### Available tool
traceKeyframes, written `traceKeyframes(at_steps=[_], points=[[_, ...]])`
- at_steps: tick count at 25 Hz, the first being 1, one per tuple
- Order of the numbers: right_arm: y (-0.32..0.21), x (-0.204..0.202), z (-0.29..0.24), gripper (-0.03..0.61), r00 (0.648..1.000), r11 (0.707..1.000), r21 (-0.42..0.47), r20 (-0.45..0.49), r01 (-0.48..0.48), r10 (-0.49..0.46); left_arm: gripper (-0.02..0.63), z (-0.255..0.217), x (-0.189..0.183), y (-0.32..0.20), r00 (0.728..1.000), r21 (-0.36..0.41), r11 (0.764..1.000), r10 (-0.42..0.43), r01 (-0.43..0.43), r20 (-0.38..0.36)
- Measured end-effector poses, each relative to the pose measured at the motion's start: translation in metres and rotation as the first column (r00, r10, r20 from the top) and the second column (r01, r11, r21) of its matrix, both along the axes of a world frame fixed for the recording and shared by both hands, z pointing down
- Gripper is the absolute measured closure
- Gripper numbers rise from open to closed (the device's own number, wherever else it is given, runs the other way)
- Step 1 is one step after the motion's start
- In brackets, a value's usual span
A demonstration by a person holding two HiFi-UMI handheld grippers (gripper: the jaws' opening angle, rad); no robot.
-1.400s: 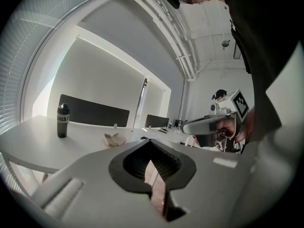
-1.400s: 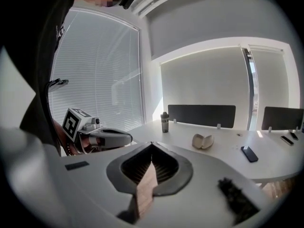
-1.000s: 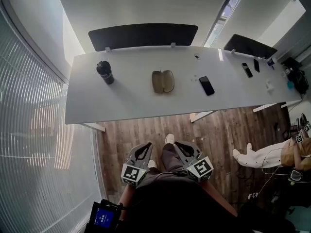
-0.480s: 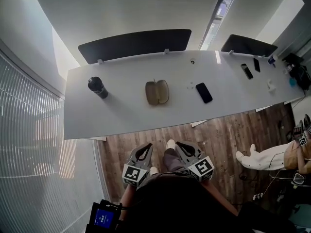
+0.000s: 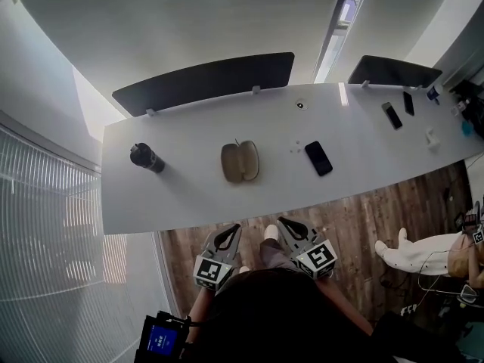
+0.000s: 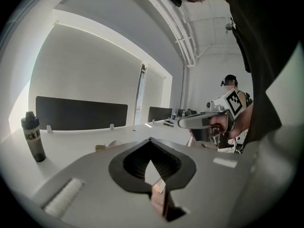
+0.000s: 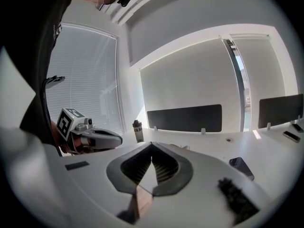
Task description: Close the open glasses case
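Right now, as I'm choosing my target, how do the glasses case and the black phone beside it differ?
The glasses case is tan, while the phone is black. The glasses case lies open as two rounded halves side by side, while the phone is a single flat rectangle. In the head view the glasses case lies left of the phone. Both rest on the white table, apart from each other.

The right edge cuts off another person [image 5: 416, 252].
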State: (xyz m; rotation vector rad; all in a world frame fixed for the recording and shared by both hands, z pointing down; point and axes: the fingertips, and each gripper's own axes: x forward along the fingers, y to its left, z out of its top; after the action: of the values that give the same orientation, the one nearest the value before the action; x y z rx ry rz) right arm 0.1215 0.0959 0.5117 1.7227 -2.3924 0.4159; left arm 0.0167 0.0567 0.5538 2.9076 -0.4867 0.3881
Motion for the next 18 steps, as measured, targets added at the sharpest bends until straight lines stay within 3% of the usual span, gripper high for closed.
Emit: traceKeyframes(at_steps=[6, 12, 15, 18], points=[[-0.027, 0.053, 0.001, 0.571, 1.0, 1.0, -0.002, 0.019, 0.006, -0.006, 0.606, 0.0, 0.036, -0.033, 0.999, -0.04, 0.998, -0.041, 0.042, 0.037], [-0.056, 0.097, 0.013, 0.571, 0.999, 0.999, -0.014, 0.009, 0.036, -0.036, 0.605, -0.003, 0.071, -0.059, 0.997, -0.058, 0.996, -0.071, 0.072, 0.028], [-0.074, 0.109, 0.02, 0.571, 1.0, 0.999, -0.028, -0.007, 0.025, -0.026, 0.606, 0.012, 0.083, -0.067, 0.999, -0.129, 0.992, -0.012, 0.019, 0.052], [-0.082, 0.11, 0.033, 0.571, 0.999, 0.996, -0.076, -0.024, 0.043, -0.045, 0.606, 0.034, 0.083, -0.067, 0.997, -0.24, 0.971, 0.024, -0.006, 0.075]])
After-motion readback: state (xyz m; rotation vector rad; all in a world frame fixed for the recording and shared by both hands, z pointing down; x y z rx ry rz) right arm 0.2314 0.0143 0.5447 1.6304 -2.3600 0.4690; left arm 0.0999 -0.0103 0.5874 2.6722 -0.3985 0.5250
